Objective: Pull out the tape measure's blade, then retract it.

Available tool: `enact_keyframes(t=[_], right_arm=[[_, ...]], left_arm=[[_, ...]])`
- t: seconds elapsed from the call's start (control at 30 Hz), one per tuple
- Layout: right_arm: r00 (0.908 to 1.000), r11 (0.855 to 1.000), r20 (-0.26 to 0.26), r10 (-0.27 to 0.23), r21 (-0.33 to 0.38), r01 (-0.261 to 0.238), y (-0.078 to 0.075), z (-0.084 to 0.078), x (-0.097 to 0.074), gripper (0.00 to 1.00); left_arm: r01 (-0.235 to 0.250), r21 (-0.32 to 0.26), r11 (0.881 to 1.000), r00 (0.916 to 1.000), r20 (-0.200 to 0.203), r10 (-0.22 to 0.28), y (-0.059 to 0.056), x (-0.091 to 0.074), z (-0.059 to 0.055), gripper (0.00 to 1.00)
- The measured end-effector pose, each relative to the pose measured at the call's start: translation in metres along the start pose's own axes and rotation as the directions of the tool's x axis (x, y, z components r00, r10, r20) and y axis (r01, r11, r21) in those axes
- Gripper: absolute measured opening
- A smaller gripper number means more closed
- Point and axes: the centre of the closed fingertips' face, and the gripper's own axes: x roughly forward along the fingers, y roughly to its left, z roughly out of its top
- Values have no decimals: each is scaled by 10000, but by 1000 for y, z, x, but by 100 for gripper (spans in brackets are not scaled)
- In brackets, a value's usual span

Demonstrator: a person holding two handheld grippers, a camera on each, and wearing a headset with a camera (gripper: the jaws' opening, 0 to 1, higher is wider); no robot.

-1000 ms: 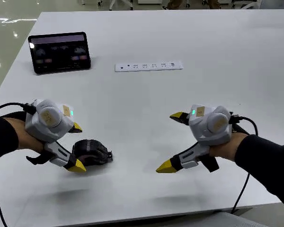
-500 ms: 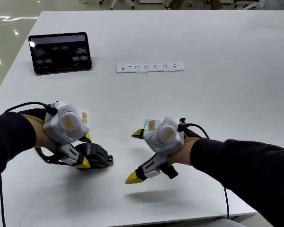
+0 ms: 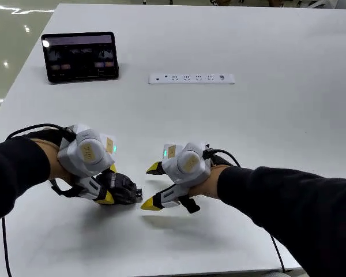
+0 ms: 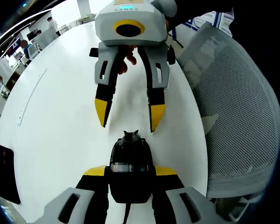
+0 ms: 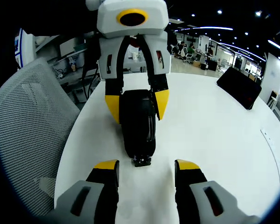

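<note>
A black tape measure lies on the white table, with my left gripper shut on its case. In the left gripper view the case sits between the yellow-tipped jaws of that gripper. The blade's end hook points toward my right gripper, which stands open with the hook just in front of its tips. In the head view the right gripper faces the tape measure from the right, one tip above and one below the hook. No blade is drawn out.
A dark tablet stands at the far left of the table and a white power strip lies at the far middle. A grey mesh chair sits by the table's near edge.
My right gripper has moved left across the table to the tape measure's hook, still open. My left gripper has shut on the case, which earlier lay between its open jaws.
</note>
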Motion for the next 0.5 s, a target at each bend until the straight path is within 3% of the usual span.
enact_keyframes(t=[0.2, 0.23, 0.27, 0.43, 0.5], right_arm=[[9996, 9998, -180, 220, -32, -221, 4, -3, 12, 18], [9974, 9975, -200, 692, -116, -695, 12, -2, 12, 14], [9988, 9987, -198, 450, -237, -455, 7, -1, 14, 12], [9968, 9960, -366, 716, -518, -734, 8, -1, 13, 12], [9960, 9966, -503, 736, -330, -753, 8, -1, 13, 12]], left_arm=[[66, -4, 10000, 9999, -143, -66, -1, -1, -1, 32], [65, -5, 10000, 9999, -154, -65, 0, -1, -1, 32], [90, -18, 10000, 9999, -138, -90, 0, -1, -1, 32], [98, 7, 10000, 9999, -96, -98, 0, -1, -1, 32], [94, 1, 10000, 9999, -113, -94, 0, -1, -1, 32]])
